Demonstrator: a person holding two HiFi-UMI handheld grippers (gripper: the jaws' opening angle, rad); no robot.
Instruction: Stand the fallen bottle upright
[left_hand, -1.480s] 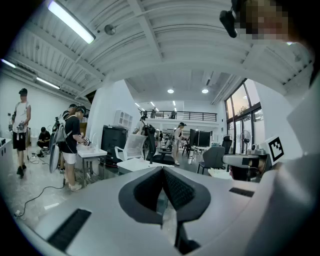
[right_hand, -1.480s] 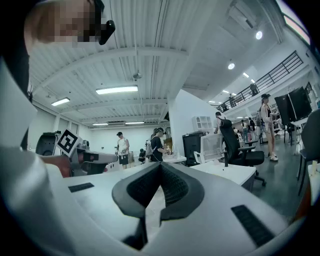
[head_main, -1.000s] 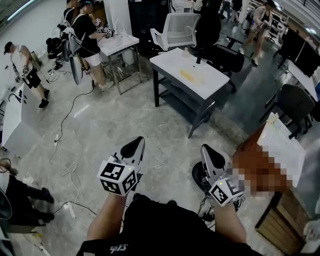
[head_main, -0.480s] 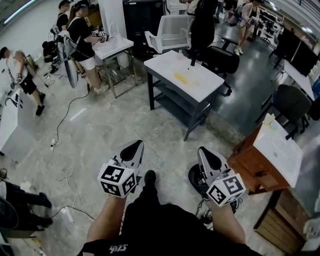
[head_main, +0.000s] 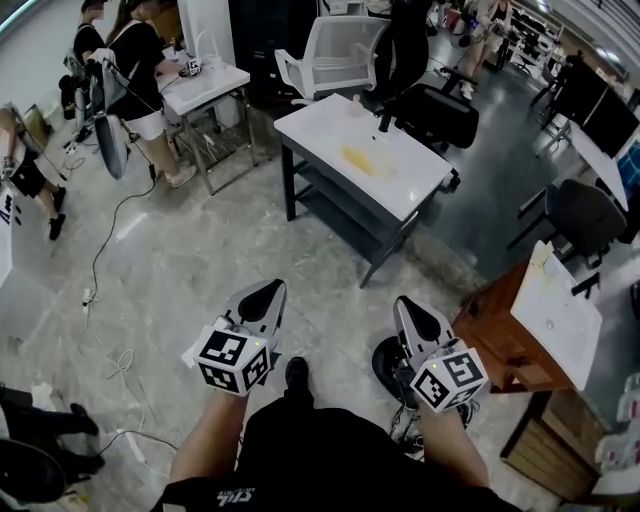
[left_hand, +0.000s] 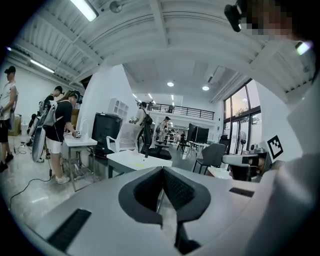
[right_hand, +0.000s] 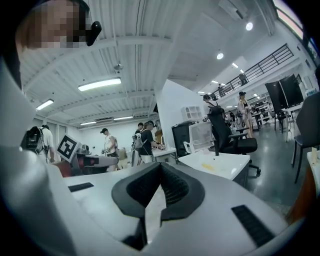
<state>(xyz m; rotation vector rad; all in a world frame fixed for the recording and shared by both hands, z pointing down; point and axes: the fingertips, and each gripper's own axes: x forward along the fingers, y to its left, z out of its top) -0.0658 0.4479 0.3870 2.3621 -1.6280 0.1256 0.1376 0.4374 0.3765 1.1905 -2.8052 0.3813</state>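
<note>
A white table (head_main: 400, 185) on a dark frame stands ahead across the floor. On it lies a flat pale yellow thing (head_main: 357, 160), too small to identify, and a slim dark thing (head_main: 384, 122) stands upright near its far edge. My left gripper (head_main: 262, 297) and right gripper (head_main: 415, 312) are held side by side in front of me, well short of the table, both shut with nothing between the pads. The table (left_hand: 132, 160) shows small beyond my left gripper (left_hand: 161, 172). It also shows as a white table (right_hand: 220, 164) beyond my right gripper (right_hand: 160, 167).
A white mesh chair (head_main: 330, 55) and a black office chair (head_main: 440, 110) stand behind the table. People work at a small table (head_main: 200, 85) at the back left. Cables (head_main: 100, 300) trail over the floor at left. A wooden desk (head_main: 505, 340) stands at the right.
The white table has come nearer and lower in the head view as I walk toward it. Both grippers stay shut and keep their places in front of me.
</note>
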